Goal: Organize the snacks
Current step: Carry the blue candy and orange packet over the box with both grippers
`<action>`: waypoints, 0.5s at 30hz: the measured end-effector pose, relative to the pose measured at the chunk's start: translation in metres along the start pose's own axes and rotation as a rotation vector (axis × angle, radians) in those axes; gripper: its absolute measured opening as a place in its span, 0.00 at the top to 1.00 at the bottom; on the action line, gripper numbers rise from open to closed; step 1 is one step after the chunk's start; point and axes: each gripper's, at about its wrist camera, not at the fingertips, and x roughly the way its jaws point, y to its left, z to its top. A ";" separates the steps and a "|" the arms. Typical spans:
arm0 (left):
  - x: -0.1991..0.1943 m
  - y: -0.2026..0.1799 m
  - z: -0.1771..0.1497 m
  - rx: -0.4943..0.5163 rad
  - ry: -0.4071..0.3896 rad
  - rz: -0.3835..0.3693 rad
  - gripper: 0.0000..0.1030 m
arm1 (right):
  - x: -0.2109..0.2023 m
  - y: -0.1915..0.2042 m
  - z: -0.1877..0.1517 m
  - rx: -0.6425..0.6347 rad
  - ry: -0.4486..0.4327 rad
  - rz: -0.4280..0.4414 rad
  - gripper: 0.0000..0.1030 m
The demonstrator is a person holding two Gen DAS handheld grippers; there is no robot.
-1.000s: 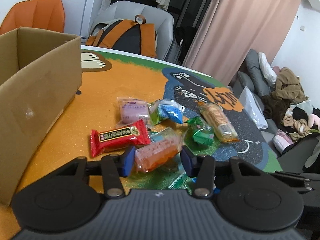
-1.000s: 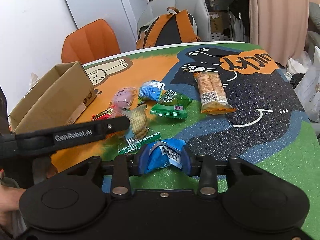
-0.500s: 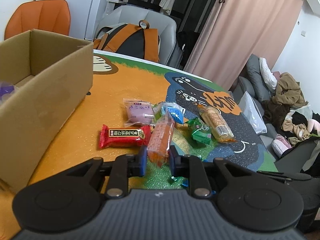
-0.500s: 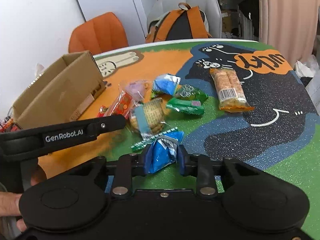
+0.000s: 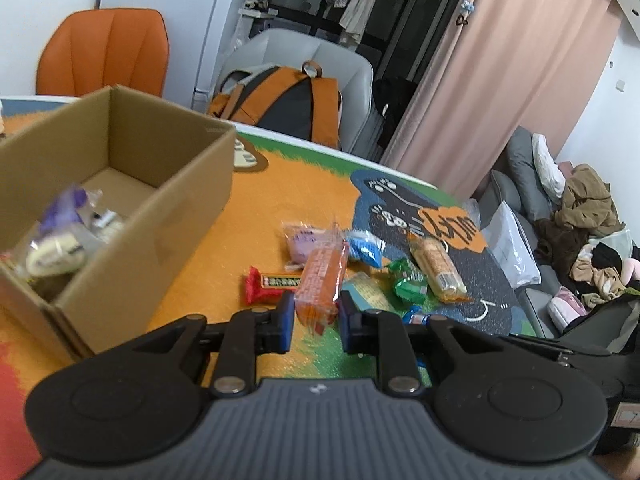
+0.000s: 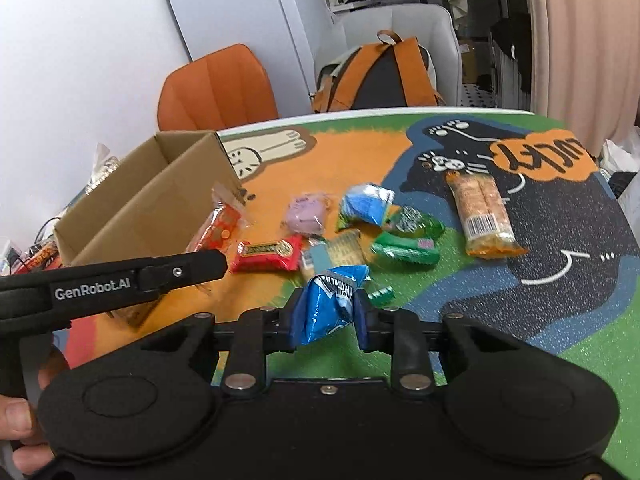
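Left wrist view shows the left gripper (image 5: pixel 316 316) squeezing an orange pack (image 5: pixel 320 280), lifted off the table (image 5: pixel 256 196). The box (image 5: pixel 176 216) sits just to its left, with a few snacks already inside. The pack is pinched near its bottom end, so it could tip or slide out on the way to the box. Right wrist view shows the right gripper (image 6: pixel 326 316) squeezing a blue bag (image 6: pixel 326 304). The bag is puffy and could slip too. Only the left view looks into the box. Only the right view shows both grippers close together, so they might bump.
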 end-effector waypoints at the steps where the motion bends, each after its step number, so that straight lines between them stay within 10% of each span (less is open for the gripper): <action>1: -0.003 0.000 0.002 0.002 -0.006 0.005 0.80 | -0.001 0.002 0.001 -0.001 -0.005 0.003 0.74; 15: -0.045 0.012 0.018 -0.016 -0.056 0.030 0.79 | -0.015 0.025 0.025 -0.023 -0.078 0.055 0.74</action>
